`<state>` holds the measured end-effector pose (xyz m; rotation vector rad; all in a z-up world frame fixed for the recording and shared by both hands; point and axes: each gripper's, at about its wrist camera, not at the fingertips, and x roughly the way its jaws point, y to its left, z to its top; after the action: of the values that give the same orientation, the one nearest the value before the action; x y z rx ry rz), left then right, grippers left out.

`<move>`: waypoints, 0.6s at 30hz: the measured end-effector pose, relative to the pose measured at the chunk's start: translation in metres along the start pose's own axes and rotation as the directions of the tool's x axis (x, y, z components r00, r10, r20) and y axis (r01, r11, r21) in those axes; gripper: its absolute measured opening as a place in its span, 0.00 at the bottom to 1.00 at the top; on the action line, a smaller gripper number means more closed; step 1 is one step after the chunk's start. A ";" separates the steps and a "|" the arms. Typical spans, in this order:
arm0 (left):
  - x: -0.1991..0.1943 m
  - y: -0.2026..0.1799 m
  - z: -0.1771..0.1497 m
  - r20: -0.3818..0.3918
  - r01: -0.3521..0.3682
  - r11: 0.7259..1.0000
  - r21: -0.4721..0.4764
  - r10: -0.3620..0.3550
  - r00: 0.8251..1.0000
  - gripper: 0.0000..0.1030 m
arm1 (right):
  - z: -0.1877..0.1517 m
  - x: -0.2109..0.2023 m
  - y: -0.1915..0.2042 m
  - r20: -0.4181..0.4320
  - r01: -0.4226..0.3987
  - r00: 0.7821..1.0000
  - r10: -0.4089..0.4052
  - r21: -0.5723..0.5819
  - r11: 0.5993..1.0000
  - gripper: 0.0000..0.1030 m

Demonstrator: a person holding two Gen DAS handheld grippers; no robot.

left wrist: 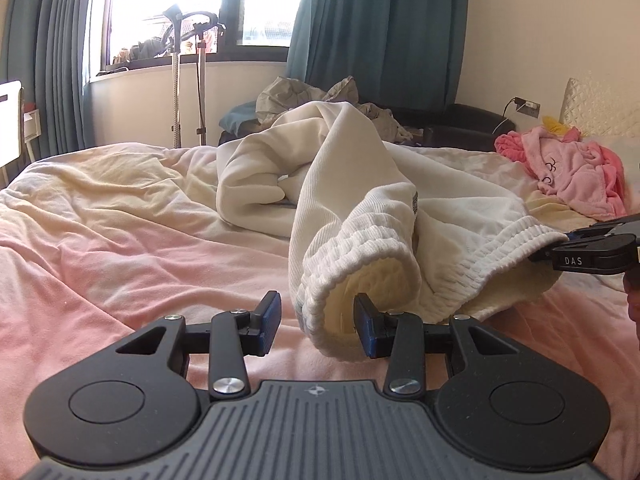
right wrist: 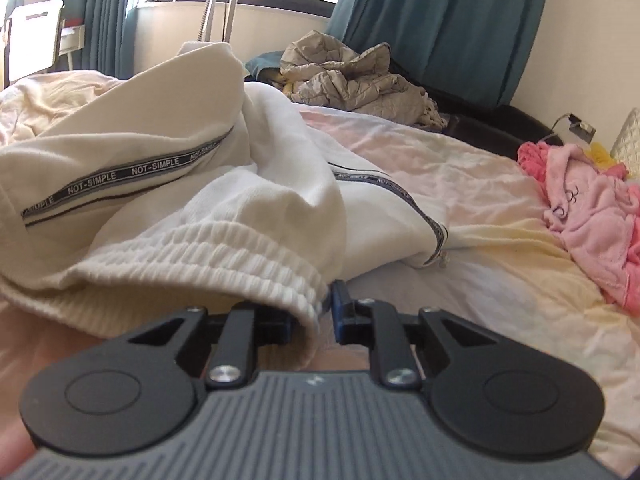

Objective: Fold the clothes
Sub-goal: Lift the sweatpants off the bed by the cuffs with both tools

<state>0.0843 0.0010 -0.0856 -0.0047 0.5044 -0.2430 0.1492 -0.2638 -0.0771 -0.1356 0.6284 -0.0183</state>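
Observation:
White fleece trousers (left wrist: 352, 184) with a ribbed elastic waistband (left wrist: 352, 260) lie crumpled on the bed. A grey "NOT-SIMPLE" stripe (right wrist: 120, 178) runs down one leg. My left gripper (left wrist: 316, 326) is open low over the sheet. Its right finger (left wrist: 368, 332) sits inside the waistband's opening, and its left finger (left wrist: 270, 320) stands clear of the cloth. My right gripper (right wrist: 310, 316) is shut on the waistband's other end (right wrist: 224, 256). In the left wrist view the right gripper (left wrist: 556, 246) comes in from the right edge and holds that end slightly raised.
The bed has a rumpled pink and cream sheet (left wrist: 120, 240). A pink garment (left wrist: 572, 172) lies at the right near a pillow (left wrist: 600, 108). A beige quilted jacket (right wrist: 344, 76) sits beyond the far edge. Teal curtains (left wrist: 380, 20) and a window are behind.

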 end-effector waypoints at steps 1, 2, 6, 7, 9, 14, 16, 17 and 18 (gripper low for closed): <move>-0.002 0.000 0.000 0.010 0.007 1.000 -0.004 -0.007 1.000 0.43 | -0.001 0.001 -0.005 -0.009 -0.004 1.000 0.004 0.043 0.999 0.17; -0.004 0.001 0.001 0.021 0.013 1.000 -0.006 -0.013 1.000 0.43 | -0.002 0.001 -0.009 -0.018 -0.009 1.000 0.011 0.080 0.997 0.16; -0.012 -0.005 0.002 0.057 0.024 0.999 0.030 -0.026 0.998 0.43 | -0.008 -0.011 -0.007 -0.052 -0.050 0.997 0.058 0.143 0.988 0.13; -0.013 -0.007 0.002 0.062 0.020 0.999 0.047 -0.023 0.998 0.43 | -0.011 -0.016 -0.004 -0.057 -0.064 0.996 0.074 0.148 0.987 0.13; -0.015 -0.009 0.002 0.070 0.010 0.997 0.071 -0.015 0.997 0.43 | -0.016 -0.029 0.005 -0.069 -0.099 0.992 0.109 0.140 0.985 0.13; -0.019 -0.016 0.000 0.097 -0.042 0.988 0.146 0.028 0.995 0.43 | -0.026 -0.058 0.030 -0.090 -0.119 0.988 0.126 0.075 0.990 0.13; -0.018 -0.021 -0.002 0.107 -0.083 0.976 0.201 0.062 0.992 0.48 | -0.028 -0.061 0.032 -0.087 -0.097 0.991 0.103 0.072 0.993 0.14; -0.018 -0.023 -0.004 0.110 -0.095 0.970 0.223 0.072 0.991 0.49 | -0.029 -0.060 0.031 -0.085 -0.090 0.992 0.096 0.074 0.993 0.14; -0.017 -0.025 -0.005 0.111 -0.099 0.965 0.243 0.074 0.991 0.49 | -0.029 -0.060 0.031 -0.083 -0.082 0.993 0.088 0.074 0.994 0.14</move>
<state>0.0619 -0.0187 -0.0801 0.2482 0.3697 -0.2174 0.0826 -0.2329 -0.0691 -0.0398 0.7180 0.0363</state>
